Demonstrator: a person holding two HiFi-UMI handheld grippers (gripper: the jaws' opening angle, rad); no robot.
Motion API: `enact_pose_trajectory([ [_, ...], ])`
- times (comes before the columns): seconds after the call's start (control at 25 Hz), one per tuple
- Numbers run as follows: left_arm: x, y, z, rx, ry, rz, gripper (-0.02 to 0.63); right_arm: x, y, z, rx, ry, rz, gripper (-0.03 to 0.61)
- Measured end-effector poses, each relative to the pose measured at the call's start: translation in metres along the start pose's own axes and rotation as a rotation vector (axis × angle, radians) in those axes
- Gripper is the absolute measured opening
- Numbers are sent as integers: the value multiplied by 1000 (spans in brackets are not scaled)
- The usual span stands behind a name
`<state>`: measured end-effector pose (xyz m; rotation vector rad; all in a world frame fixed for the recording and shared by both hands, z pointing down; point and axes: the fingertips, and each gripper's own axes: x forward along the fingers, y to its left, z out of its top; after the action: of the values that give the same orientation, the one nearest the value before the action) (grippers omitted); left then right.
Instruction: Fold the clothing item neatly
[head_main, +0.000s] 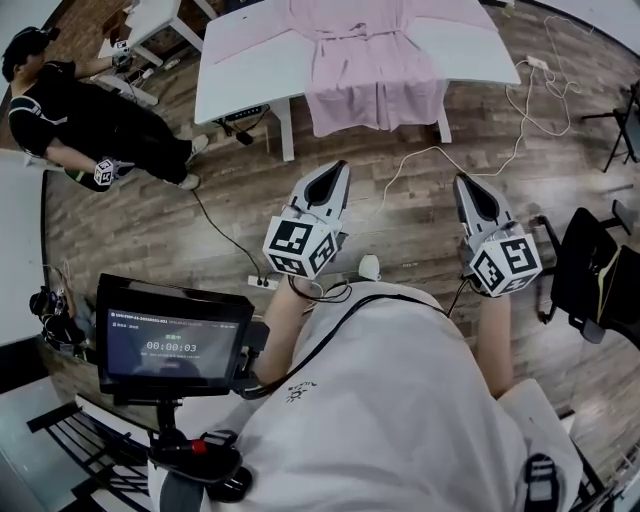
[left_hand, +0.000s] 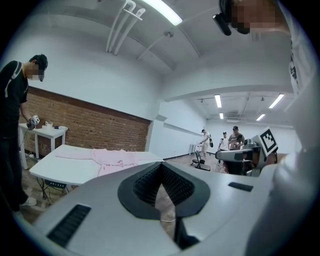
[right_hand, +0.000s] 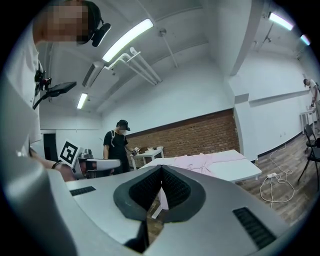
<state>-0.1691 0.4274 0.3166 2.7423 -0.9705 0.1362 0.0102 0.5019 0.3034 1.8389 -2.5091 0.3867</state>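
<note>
Two grippers: left gripper (head_main: 340, 166), right gripper (head_main: 463, 181). One robe (head_main: 365, 60). Two tables: big table (head_main: 240, 70) top centre, small table (head_main: 150, 18) upper left. One screen (head_main: 170, 345). One chair (head_main: 590, 270).

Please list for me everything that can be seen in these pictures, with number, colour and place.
robe: one, pink, spread on the big table, hem over its near edge
big table: one, white, far centre
small table: one, white, far left
bystander: one, in black, far left
screen: one, black, near left, on a stand
power strip: one, white, on the floor
cable: one, white, on the floor at right
chair: one, black, right edge
left gripper: one, grey, fingers shut, empty
right gripper: one, grey, fingers shut, empty
</note>
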Motion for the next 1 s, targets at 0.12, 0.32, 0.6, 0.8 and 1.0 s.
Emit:
enact_pose_trajectory([
  [0.12, 19, 20, 11, 7, -5, -13, 3, 27, -7, 9, -3, -7, -5, 3],
  [0.32, 20, 15, 17, 24, -16, -20, 3, 25, -5, 17, -11, -35, 0, 3],
  [0.6, 71, 64, 8, -14, 20, 4, 3, 90, -45, 18, 4, -8, 6, 3],
  [0.8, 83, 64, 19, -12, 8, 42, 3, 102, -61, 28, 3, 0, 46, 3],
  [1.0, 131, 91, 33, -19, 5, 101, 3, 149, -102, 44, 3, 8, 83, 3],
])
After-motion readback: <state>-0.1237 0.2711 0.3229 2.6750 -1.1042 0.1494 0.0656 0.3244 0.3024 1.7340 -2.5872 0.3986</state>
